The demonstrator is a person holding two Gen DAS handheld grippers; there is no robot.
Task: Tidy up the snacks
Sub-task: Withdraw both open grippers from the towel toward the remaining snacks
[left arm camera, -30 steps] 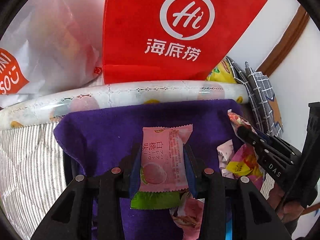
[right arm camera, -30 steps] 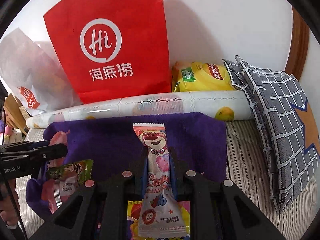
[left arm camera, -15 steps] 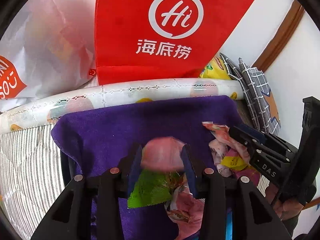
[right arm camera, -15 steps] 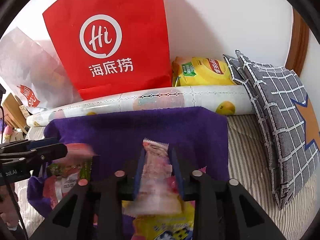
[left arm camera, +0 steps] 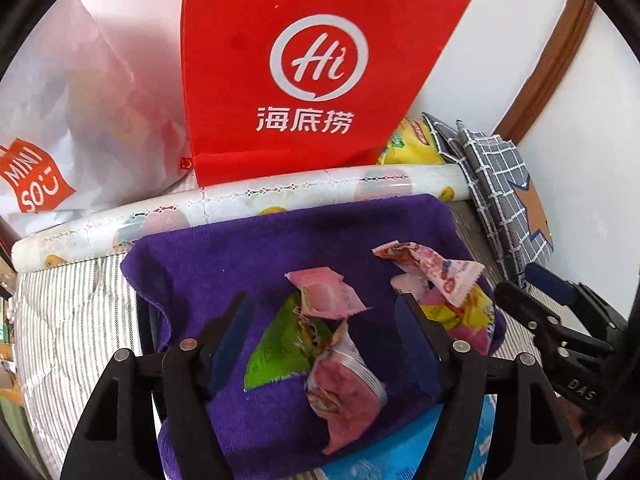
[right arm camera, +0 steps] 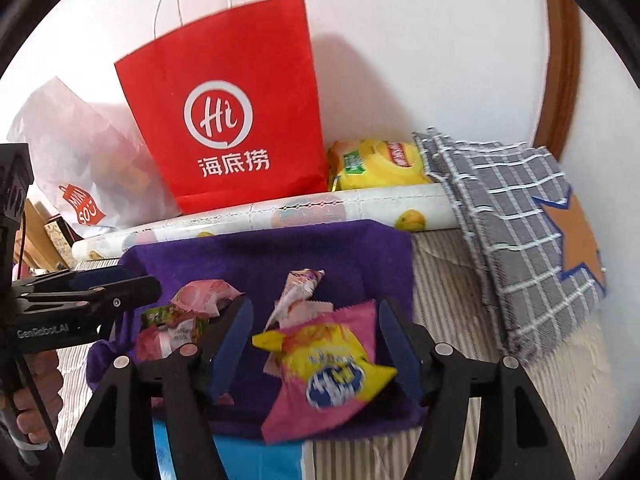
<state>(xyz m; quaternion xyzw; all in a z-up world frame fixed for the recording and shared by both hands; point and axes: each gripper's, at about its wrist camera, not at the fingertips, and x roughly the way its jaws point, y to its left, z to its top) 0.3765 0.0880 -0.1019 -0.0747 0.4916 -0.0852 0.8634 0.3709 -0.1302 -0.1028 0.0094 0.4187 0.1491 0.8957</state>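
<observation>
While both sets of jaws have just been opening, I see nothing pressed between either pair now: my left gripper [left arm camera: 324, 332] stands with its blue pads apart over a purple cloth [left arm camera: 240, 256], and my right gripper [right arm camera: 312, 336] is spread the same way above that cloth. The snacks lie loose on the cloth in two small heaps. Under the left gripper sits a pale pink packet [left arm camera: 326, 294] printed with a round peach picture, resting partly on a green wrapper [left arm camera: 276, 356], with a crumpled dusty-pink pouch [left arm camera: 344, 396] just below them – none of these touches the pads. Toward the right edge of the cloth, in the left wrist view, a long white-and-pink wrapper [left arm camera: 432, 268] with a serrated end lies across a yellow and pink bag. From the right wrist view that bag is a pink bag with yellow panel and blue lettering [right arm camera: 328, 368], lying flat between the open jaws, and the twisted white-pink wrapper pokes up behind it. A bright blue packet [right arm camera: 256, 460] shows at the cloth's near edge. Behind everything stands a red paper bag [right arm camera: 232, 120] with a white "Hi" logo – beside it a yellow chip bag [right arm camera: 380, 164], a rolled printed mat [right arm camera: 280, 216] and a grey checked cushion [right arm camera: 520, 216].
</observation>
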